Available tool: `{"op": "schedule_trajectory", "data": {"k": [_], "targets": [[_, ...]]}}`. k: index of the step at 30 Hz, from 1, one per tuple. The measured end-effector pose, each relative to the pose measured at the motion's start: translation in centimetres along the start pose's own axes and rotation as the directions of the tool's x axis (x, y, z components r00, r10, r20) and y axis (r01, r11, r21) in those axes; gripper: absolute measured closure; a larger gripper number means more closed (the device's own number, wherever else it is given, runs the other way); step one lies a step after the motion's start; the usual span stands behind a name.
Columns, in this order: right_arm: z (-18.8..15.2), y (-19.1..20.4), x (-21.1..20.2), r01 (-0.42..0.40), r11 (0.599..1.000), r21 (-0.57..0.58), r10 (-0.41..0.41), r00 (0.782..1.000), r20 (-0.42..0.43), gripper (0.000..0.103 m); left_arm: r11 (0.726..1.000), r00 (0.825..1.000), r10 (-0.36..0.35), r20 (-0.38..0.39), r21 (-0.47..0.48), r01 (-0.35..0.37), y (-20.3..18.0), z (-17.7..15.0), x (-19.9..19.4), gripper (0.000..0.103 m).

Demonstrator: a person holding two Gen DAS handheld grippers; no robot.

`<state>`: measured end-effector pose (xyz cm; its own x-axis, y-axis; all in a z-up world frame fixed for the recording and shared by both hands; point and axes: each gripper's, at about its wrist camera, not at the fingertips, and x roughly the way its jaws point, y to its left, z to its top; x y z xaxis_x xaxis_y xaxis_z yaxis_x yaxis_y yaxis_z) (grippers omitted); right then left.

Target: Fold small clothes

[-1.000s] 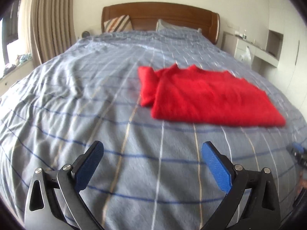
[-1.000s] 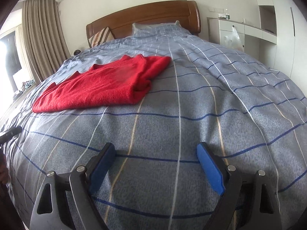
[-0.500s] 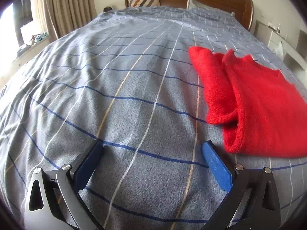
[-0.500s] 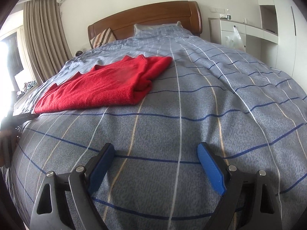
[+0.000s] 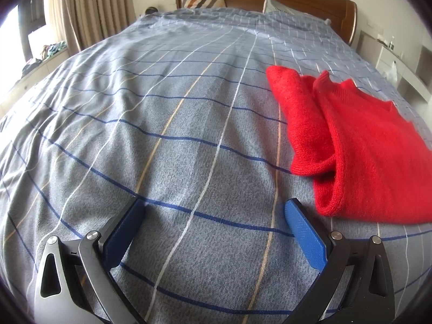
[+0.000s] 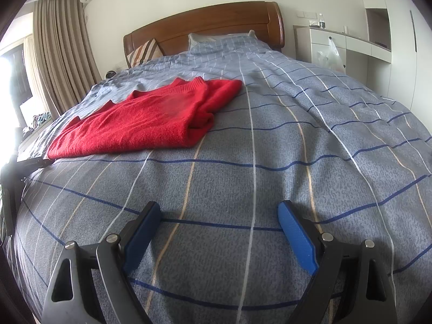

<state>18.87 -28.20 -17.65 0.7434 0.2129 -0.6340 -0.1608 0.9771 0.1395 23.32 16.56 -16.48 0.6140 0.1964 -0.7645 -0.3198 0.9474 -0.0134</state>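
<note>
Grey checked bedding is stretching under both claws, and neither one is gripping anything. Farthest left, the left claw (image 5: 212,220) is hovering low over the bed (image 5: 151,124) with its blue pads spread wide; the red sweater (image 5: 364,145) is lying just ahead and to its right, its nearest hem corner close to the right pad. A sleeve seems to be tucked along the sweater's left edge, so the garment looks partly folded already.

Moving right, the right claw (image 6: 218,222) is also standing open, well short of the sweater (image 6: 151,118), which is sitting ahead and to its left on the bed (image 6: 310,148).

To do the next fold cleanly, each claw is probably best pinching one hem corner, catching every layer of the soft knit without grabbing the bedding, then lifting level and carrying the hem toward the neckline so the edges line up.
</note>
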Motion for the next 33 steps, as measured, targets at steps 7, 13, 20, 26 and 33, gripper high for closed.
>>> {"op": "schedule_trajectory", "data": {"k": [7,13,20,26,33], "targets": [[-0.01,0.14,0.13,0.014,1.0,-0.009,-0.014,1.0,0.0,0.015,1.0,1.0,-0.001,0.0,-0.001,0.001,0.03,-0.02,-0.02,0.0],[0.0,0.14,0.13,0.017,1.0,-0.012,-0.017,1.0,0.0,0.015,1.0,1.0,0.0,0.0,-0.001,0.0,0.01,0.01,-0.01,0.0],[-0.02,0.18,0.07,0.017,1.0,-0.012,-0.017,1.0,0.0,0.015,1.0,1.0,-0.001,0.0,-0.001,0.001,0.02,0.0,-0.01,0.0],[-0.02,0.19,0.06,0.017,1.0,-0.012,-0.017,1.0,0.0,0.015,1.0,1.0,0.0,0.0,-0.001,0.0,0.02,-0.01,-0.02,0.0],[-0.02,0.19,0.06,0.017,1.0,-0.011,-0.017,1.0,0.001,0.015,1.0,1.0,-0.001,0.0,-0.001,0.001,0.03,-0.02,-0.04,0.0]]}}
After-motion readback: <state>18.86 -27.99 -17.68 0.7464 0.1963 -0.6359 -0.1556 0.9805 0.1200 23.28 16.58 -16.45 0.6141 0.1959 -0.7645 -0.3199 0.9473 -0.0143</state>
